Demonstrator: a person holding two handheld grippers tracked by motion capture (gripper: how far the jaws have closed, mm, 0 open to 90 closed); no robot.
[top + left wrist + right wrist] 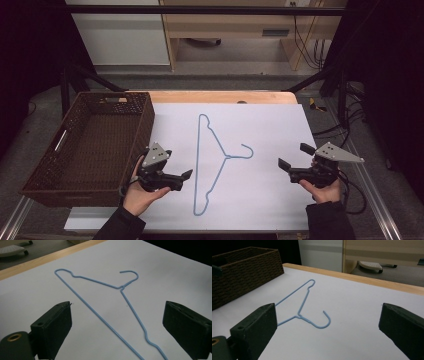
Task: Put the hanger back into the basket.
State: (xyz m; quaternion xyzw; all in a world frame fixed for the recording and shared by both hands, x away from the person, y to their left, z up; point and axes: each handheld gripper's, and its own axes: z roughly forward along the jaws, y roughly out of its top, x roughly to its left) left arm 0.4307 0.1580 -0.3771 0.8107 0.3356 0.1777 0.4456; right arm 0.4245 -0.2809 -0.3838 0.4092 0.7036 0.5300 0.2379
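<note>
A light blue wire hanger lies flat in the middle of the white sheet, its hook pointing right. My left gripper hovers just left of the hanger's long straight bar, open and empty. My right gripper is held right of the hook, a short gap away, also open with nothing in it. In the left gripper view the hanger stretches between and beyond the spread jaws of the left gripper. The right gripper view has the hook ahead of the right gripper.
A dark brown wicker basket stands at the left edge of the table, close to my left hand; its wall appears in the right gripper view. The wooden table edge runs along the back. Metal frame rails flank both sides.
</note>
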